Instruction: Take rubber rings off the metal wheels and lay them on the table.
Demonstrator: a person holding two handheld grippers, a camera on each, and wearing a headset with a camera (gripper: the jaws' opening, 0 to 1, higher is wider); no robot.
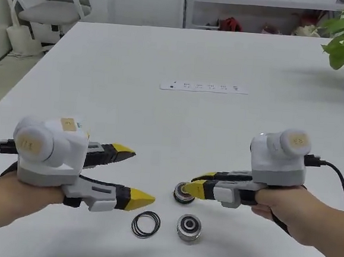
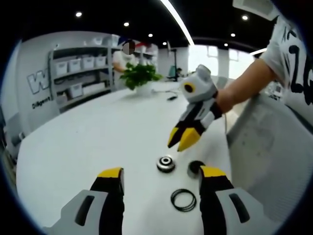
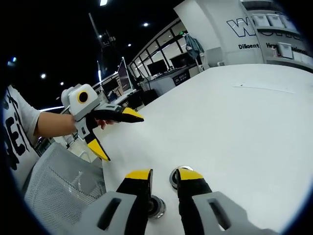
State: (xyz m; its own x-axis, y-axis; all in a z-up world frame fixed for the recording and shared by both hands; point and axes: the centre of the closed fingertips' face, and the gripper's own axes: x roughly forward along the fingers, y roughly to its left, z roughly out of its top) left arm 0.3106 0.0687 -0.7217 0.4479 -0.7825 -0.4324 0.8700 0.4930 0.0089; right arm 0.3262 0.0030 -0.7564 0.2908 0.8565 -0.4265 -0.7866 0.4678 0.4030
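Lower centre of the head view: black rubber rings (image 1: 146, 224) lie on the white counter (image 1: 161, 116) beside 2 round metal wheels (image 1: 189, 226). The right gripper (image 1: 194, 188), jaws narrow and empty, noses the upper wheel (image 1: 181, 195), likely after its ring; the left gripper (image 1: 133, 176) hovers, jaws wide.

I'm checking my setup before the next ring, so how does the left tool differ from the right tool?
The left tool has its jaws spread wide; the right tool has its jaws nearly together. The right tool's tips are right by one metal wheel; the left tool's tips stand off, nearer the loose rubber rings. Both have black jaws with yellow tips and point inward over the table.
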